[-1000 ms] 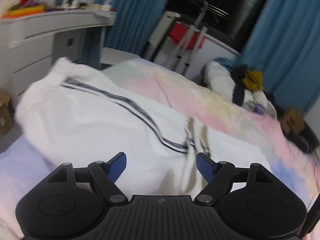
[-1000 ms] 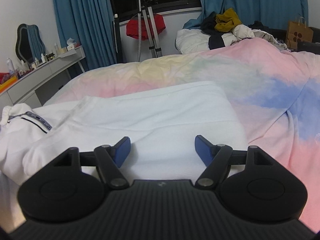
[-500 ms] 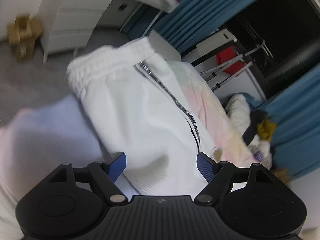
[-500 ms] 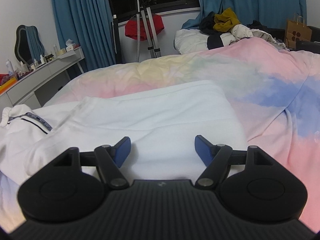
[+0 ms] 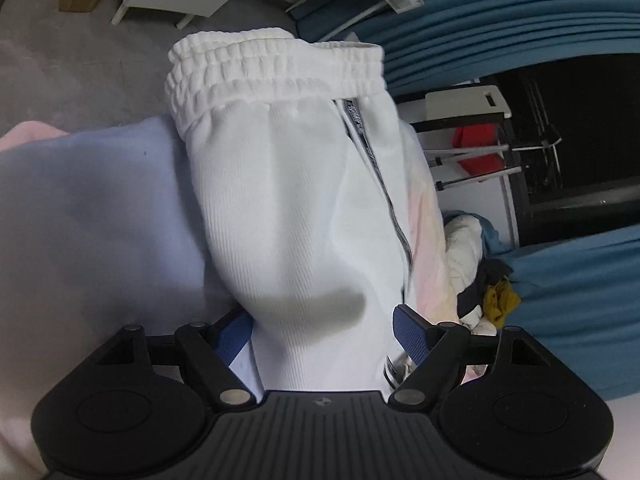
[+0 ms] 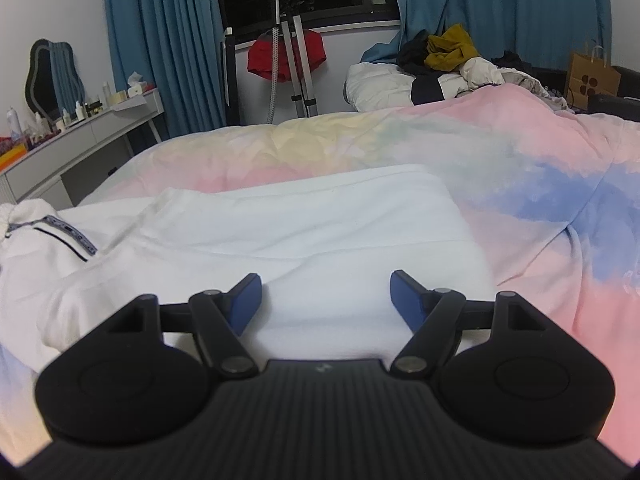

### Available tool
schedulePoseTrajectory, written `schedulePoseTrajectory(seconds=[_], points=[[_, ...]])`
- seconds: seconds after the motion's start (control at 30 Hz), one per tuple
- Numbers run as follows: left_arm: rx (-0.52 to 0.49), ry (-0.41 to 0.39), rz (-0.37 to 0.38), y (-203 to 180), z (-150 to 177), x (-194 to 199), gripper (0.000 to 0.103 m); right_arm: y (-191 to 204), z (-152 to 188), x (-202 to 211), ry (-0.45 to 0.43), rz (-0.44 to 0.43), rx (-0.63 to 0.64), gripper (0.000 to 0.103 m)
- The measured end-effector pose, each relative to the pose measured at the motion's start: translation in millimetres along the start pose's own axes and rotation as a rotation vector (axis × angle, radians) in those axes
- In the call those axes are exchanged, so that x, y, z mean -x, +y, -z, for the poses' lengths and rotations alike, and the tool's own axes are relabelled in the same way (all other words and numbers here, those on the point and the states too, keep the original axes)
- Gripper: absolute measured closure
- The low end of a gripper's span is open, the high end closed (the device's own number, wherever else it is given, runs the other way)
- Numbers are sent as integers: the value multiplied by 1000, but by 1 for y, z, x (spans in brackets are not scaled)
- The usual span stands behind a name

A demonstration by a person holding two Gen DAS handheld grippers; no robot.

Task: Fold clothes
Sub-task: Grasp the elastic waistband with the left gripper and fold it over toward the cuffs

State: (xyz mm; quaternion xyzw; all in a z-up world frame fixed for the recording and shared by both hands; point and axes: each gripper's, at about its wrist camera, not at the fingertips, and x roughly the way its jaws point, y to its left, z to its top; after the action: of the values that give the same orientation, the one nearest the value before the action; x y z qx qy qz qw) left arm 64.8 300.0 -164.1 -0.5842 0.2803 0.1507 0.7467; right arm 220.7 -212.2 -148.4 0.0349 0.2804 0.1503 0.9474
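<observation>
The white sweatpants [image 5: 292,208] lie on the bed's pastel duvet [image 6: 540,168], elastic waistband [image 5: 272,68] at 12 o'clock in the left wrist view, the dark side stripe [image 5: 384,184] running toward 5 o'clock. The left hand-held gripper [image 5: 324,330] is spread wide, cloth bulging between its blue pads [image 5: 410,332] (not pinched). In the right wrist view the folded legs [image 6: 320,220] stretch ahead; the right hand-held gripper [image 6: 326,300] hangs just over them, also spread. A dressing table [image 6: 80,140] stands at 9 o'clock, blue curtains [image 6: 160,40] behind.
</observation>
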Motion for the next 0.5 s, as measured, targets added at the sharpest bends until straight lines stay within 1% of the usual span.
schedulePoseTrajectory(seconds=[0.03, 0.17, 0.33, 0.43, 0.5], points=[[5, -4, -3, 2, 0, 2, 33, 1, 0, 0, 0, 3, 6, 29], [14, -19, 5, 7, 1, 9, 32, 1, 1, 0, 1, 6, 13, 29], [37, -15, -34, 8, 1, 2, 32, 5, 2, -2, -2, 15, 30, 29], [90, -53, -49, 8, -7, -9, 33, 7, 3, -4, -5, 16, 37, 29], [111, -93, -47, 9, -14, -10, 34, 10, 4, -2, -13, -11, 45, 29]])
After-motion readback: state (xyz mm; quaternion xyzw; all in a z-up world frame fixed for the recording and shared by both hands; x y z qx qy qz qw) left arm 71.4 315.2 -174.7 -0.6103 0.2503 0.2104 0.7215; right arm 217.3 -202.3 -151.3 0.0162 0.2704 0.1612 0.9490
